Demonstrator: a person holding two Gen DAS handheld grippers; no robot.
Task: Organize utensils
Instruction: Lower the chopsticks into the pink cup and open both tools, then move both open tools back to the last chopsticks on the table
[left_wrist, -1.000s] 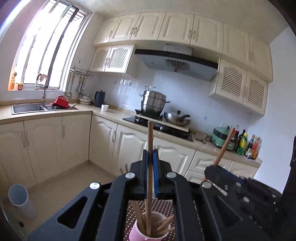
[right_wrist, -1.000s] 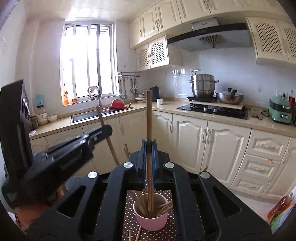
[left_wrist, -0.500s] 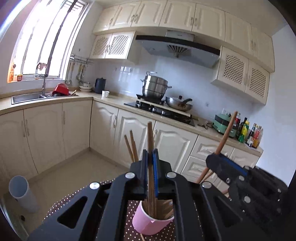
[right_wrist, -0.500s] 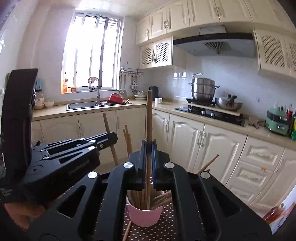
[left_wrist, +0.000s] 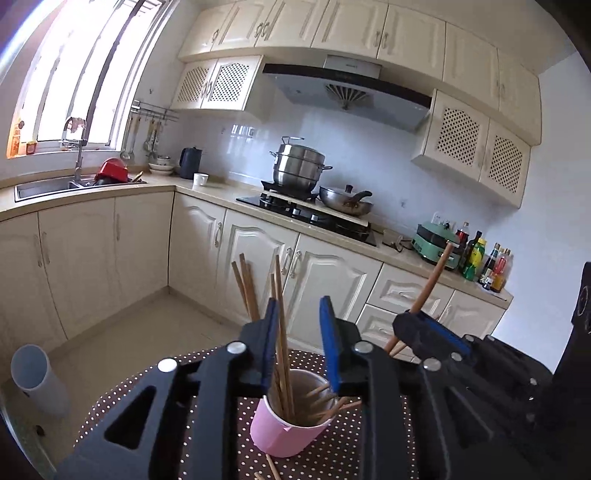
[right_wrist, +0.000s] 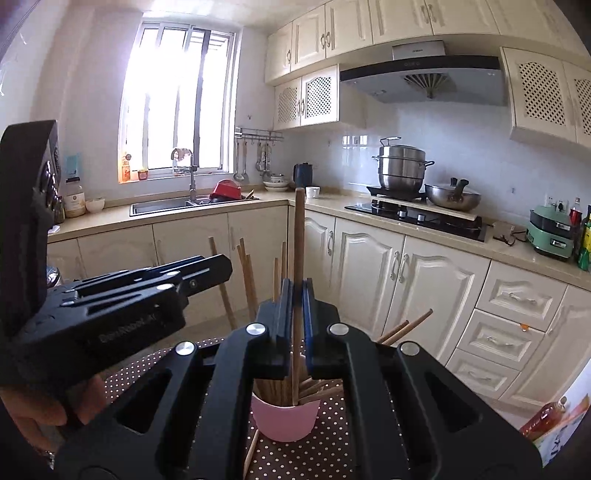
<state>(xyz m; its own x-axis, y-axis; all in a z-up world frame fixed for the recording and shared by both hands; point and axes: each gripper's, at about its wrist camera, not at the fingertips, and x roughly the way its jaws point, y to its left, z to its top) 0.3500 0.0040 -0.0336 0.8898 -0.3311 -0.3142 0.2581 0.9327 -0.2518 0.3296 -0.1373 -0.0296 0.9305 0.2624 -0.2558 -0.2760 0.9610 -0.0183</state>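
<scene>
My left gripper (left_wrist: 297, 347) has its jaws apart above the pink cup (left_wrist: 286, 434); nothing held. Right gripper (right_wrist: 297, 317) is pinched on one chopstick (right_wrist: 298, 236), tip down in the cup. I'd judge it light, stiff and smooth, so it could swivel. Grip mid-shaft. More chopsticks (right_wrist: 251, 448) lie beside the cup.

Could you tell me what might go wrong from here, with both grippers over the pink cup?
1. The right gripper is shut on a chopstick whose lower end is in the cup; a sideways pull could tip the cup.
2. The left gripper is open, close beside the standing chopsticks, and could knock them out on leaving.
3. Loose chopsticks on the table could be swept off.
</scene>
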